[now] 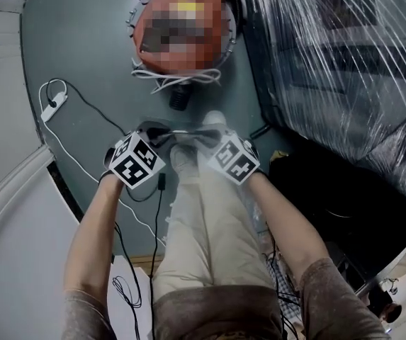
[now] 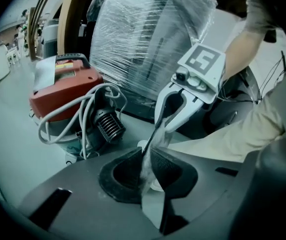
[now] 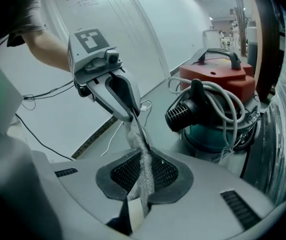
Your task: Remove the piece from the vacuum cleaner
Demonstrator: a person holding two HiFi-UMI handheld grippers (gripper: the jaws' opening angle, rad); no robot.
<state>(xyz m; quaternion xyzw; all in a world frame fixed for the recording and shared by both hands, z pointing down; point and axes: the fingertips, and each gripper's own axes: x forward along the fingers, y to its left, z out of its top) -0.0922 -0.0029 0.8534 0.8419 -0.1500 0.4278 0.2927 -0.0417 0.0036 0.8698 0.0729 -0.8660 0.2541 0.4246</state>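
A red-topped vacuum cleaner (image 1: 185, 66) with a white cord wound round it stands on the floor ahead; it also shows in the left gripper view (image 2: 65, 84) and the right gripper view (image 3: 217, 79). A thin whitish, fuzzy strip, the piece (image 1: 185, 133), is stretched between my two grippers above my legs. My left gripper (image 2: 144, 156) is shut on one end of the piece (image 2: 147, 164). My right gripper (image 3: 143, 156) is shut on the other end (image 3: 143, 171). The grippers face each other, tips close: right gripper (image 2: 161, 129), left gripper (image 3: 132, 116).
A large bulk wrapped in clear plastic film (image 1: 337, 55) stands to the right of the vacuum, with a black object (image 1: 344, 197) below it. A white cable with a plug (image 1: 54, 105) lies on the floor at the left, beside a white panel (image 1: 11, 218). My shoes (image 1: 183, 158) are under the grippers.
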